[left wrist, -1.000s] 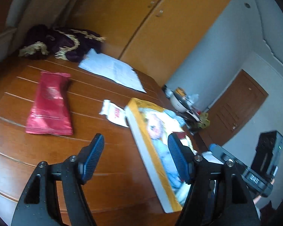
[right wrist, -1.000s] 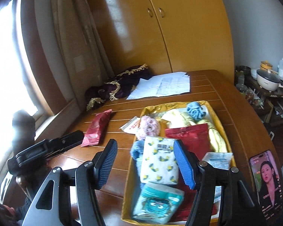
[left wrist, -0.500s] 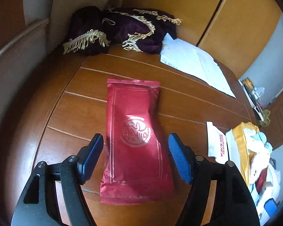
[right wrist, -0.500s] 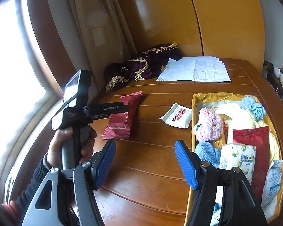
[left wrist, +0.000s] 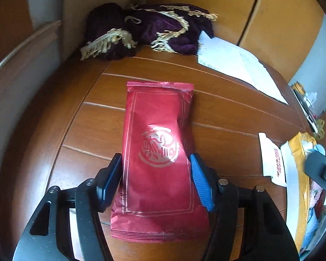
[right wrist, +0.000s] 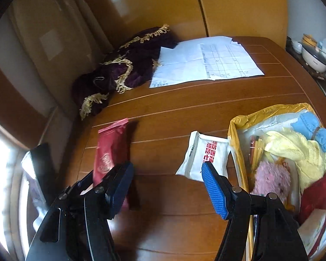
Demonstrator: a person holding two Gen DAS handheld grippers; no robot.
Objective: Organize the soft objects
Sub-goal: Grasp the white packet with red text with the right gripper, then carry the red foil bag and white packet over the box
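Fingers of your left gripper (left wrist: 155,180) are sitting apart around the red packet (left wrist: 157,158) lying at 12 o'clock on the table (left wrist: 228,117), soft, light, slippery, so squeeze its middle gently.

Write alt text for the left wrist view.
The left gripper straddles a flat red foil packet lying on a brown wooden table, fingers at its two sides. Behind lie a purple gold-fringed velvet cloth and white paper sheets.
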